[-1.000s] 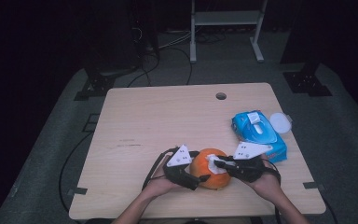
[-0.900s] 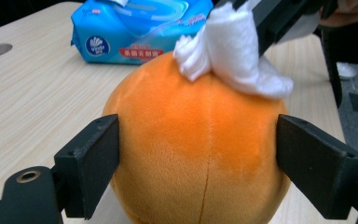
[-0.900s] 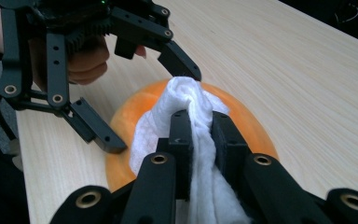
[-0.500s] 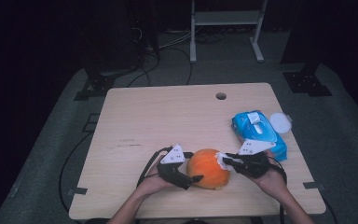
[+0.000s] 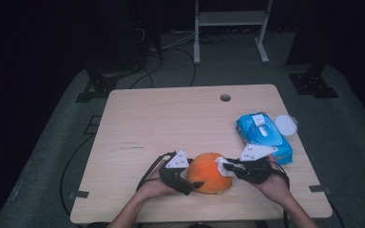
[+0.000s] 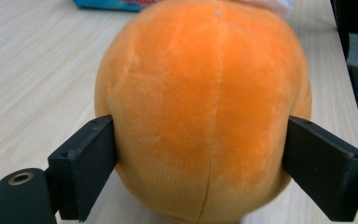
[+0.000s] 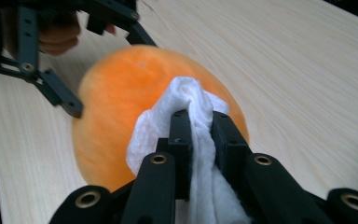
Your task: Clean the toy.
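Note:
An orange plush ball (image 5: pixel 211 172) rests on the wooden table (image 5: pixel 171 123) near its front edge. My left gripper (image 5: pixel 192 183) comes at the ball from the left. In the left gripper view the ball (image 6: pixel 205 102) sits between the two jaws of that gripper (image 6: pixel 200 158), whose pads press into its sides. My right gripper (image 5: pixel 228 166) is shut on a white wipe (image 5: pixel 222 165) and holds it against the ball's upper right side. In the right gripper view the wipe (image 7: pixel 186 98) bunches out of the closed gripper (image 7: pixel 200 121) onto the orange plush (image 7: pixel 116 102).
A blue pack of wipes (image 5: pixel 264 135) lies at the table's right side, with a round white lid (image 5: pixel 285 125) beside it. A cable hole (image 5: pixel 225 98) is near the far edge. Beyond the table stand a metal frame (image 5: pixel 230 19) and floor cables.
The right gripper has slid the wipe from the ball's top toward its right side. The left gripper and the ball have barely shifted.

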`<state>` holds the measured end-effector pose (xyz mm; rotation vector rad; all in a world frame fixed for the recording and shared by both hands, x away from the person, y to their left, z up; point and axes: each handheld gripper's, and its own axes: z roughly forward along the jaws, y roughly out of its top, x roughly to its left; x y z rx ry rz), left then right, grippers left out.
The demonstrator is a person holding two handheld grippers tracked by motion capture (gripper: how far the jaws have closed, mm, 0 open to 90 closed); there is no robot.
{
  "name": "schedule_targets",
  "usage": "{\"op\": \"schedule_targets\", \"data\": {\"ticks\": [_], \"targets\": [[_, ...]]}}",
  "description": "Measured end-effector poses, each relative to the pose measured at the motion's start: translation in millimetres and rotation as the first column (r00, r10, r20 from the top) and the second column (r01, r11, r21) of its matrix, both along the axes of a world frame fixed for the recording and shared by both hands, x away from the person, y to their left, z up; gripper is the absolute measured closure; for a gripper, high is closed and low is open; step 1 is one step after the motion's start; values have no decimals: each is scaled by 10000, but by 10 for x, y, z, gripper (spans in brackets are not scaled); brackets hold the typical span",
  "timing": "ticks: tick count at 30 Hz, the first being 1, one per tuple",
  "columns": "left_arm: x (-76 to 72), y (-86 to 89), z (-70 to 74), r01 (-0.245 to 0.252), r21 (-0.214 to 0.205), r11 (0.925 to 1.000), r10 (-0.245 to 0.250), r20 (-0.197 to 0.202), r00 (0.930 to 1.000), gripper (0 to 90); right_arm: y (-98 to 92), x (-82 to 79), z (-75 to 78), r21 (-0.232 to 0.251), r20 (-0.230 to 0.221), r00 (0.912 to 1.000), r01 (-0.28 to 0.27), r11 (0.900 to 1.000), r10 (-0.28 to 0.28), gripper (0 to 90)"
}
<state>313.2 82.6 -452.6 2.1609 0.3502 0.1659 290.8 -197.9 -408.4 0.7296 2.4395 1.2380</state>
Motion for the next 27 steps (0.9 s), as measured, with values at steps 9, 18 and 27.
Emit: {"op": "schedule_targets", "data": {"ticks": [9, 18, 27], "targets": [[71, -5, 101, -77, -820, 9966, 55, -269, 9996, 86, -77, 39, -57, -301, -70, 9992, 396, 9988, -398, 790], [148, -70, 23, -274, -655, 9975, 168, -1572, 9874, 58, -57, 54, -12, -75, -253, 9995, 196, 9998, -198, 781], [43, -157, 122, -68, -735, 9973, 190, 1665, 9859, 209, -111, 130, 43, 463, -245, 9974, 694, 9965, -684, 786]]}}
